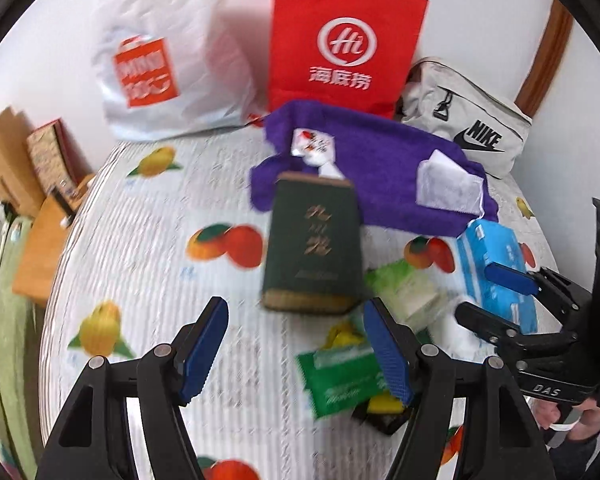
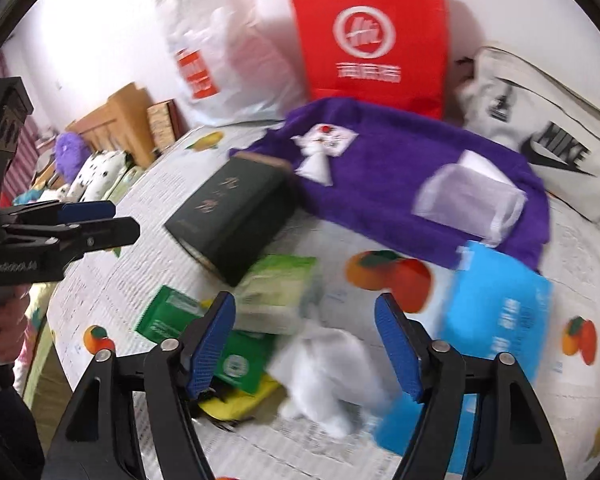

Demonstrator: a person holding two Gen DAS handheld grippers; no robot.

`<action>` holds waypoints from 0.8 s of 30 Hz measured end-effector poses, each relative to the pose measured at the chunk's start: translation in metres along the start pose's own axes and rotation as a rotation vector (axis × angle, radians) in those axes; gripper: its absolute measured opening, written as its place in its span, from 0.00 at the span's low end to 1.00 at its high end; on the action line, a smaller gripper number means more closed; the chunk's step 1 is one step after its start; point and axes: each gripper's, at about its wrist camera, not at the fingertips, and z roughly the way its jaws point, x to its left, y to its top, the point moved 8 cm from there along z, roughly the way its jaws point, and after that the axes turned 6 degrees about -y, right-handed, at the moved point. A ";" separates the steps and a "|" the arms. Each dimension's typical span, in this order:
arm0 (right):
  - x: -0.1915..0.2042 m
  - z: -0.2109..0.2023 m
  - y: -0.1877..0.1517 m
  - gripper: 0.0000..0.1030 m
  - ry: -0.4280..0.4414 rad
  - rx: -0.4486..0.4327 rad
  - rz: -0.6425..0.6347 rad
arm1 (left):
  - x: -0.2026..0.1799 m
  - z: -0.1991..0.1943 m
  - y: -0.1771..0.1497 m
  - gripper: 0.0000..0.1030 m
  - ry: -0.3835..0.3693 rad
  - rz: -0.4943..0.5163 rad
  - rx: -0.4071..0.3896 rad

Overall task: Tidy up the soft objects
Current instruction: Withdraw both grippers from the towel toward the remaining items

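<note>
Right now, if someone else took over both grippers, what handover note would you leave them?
Left gripper: open, empty, above the table near the dark green box.
Right gripper: open, empty, over the crumpled white cloth.
Purple towel lies spread at the back with a white pouch on it; blue tissue pack and green packets are scattered in front.
Done: nothing visibly sorted or held.
Left: gather the soft items; the cloth is probably the nearest pick.
</note>
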 end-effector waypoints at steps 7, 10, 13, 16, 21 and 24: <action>0.019 0.030 0.002 0.79 -0.045 0.022 -0.026 | 0.028 -0.008 -0.026 0.66 0.005 -0.040 0.012; 0.022 0.043 0.001 0.79 -0.044 0.044 -0.021 | 0.034 -0.008 -0.030 0.66 0.002 -0.042 0.015; 0.026 0.051 0.000 0.78 -0.058 0.039 -0.045 | 0.036 -0.007 -0.031 0.66 -0.014 -0.052 0.010; 0.026 0.052 0.002 0.61 -0.082 0.028 -0.058 | 0.035 -0.006 -0.033 0.66 -0.033 -0.054 0.004; 0.024 0.044 0.000 0.55 -0.070 0.026 -0.068 | 0.031 0.004 -0.038 0.66 -0.055 -0.044 0.025; 0.020 0.030 0.000 0.54 -0.079 0.008 -0.065 | 0.028 0.007 -0.040 0.66 -0.069 -0.040 0.030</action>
